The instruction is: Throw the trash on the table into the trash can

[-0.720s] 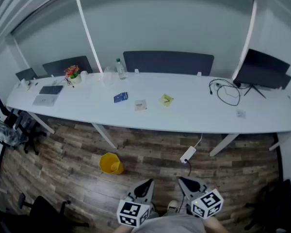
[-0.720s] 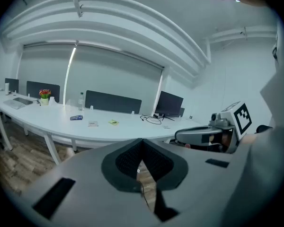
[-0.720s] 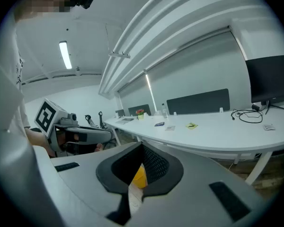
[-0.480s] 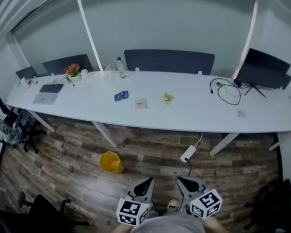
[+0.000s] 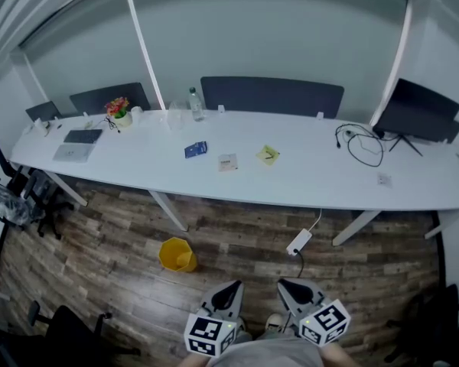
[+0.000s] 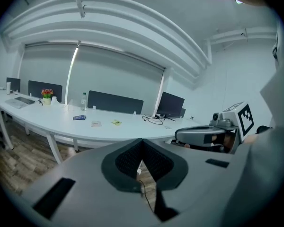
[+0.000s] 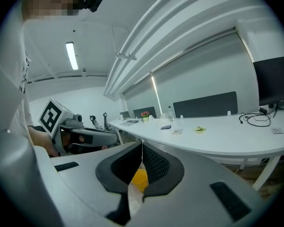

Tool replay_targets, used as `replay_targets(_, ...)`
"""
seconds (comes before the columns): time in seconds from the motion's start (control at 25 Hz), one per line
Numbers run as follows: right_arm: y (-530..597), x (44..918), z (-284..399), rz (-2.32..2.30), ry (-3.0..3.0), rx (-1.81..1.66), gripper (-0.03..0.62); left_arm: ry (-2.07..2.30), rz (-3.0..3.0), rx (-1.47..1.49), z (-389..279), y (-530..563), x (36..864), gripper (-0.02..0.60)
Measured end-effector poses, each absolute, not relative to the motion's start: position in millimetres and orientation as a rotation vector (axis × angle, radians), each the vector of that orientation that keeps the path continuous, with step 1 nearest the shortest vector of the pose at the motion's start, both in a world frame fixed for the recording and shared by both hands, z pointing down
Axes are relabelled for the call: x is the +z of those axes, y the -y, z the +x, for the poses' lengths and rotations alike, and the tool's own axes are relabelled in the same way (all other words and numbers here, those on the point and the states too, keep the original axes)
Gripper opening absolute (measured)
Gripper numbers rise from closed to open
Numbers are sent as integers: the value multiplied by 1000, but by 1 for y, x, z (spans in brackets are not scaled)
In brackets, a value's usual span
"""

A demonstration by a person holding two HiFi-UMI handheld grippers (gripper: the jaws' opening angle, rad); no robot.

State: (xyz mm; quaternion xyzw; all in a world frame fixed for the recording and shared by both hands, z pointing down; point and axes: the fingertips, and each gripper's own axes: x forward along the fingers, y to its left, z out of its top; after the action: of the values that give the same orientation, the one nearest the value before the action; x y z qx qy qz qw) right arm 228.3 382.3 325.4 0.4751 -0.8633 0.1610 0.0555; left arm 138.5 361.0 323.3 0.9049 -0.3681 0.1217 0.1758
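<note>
Three pieces of trash lie mid-table on the long white table (image 5: 138, 167): a blue packet (image 5: 196, 149), a pale wrapper (image 5: 228, 162) and a yellow packet (image 5: 268, 154). A yellow trash can (image 5: 177, 254) stands on the wood floor in front of the table. Both grippers are far from the table, at the bottom of the head view. My left gripper (image 5: 232, 289) and right gripper (image 5: 285, 286) are shut with nothing in them. The left gripper view shows the left gripper (image 6: 142, 140) shut, with the trash beyond it. Behind the shut right gripper (image 7: 142, 143) the can (image 7: 139, 178) shows.
A monitor (image 5: 418, 112) and a black cable (image 5: 359, 145) are at the table's right end. A water bottle (image 5: 193, 104), a flower pot (image 5: 119, 112) and a laptop (image 5: 76, 145) sit to the left. A power strip (image 5: 298, 242) lies on the floor. Office chairs (image 5: 15, 197) stand at the left.
The whole scene has drifted very slightly to the right in the head view. Both grippers keep their place and stay shut.
</note>
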Motion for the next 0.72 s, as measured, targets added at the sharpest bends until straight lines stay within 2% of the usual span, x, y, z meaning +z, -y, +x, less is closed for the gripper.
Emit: replay_targets(0.72,-367,332,190,1555,2554,504,32,967,2611,304,90,-338,323,0)
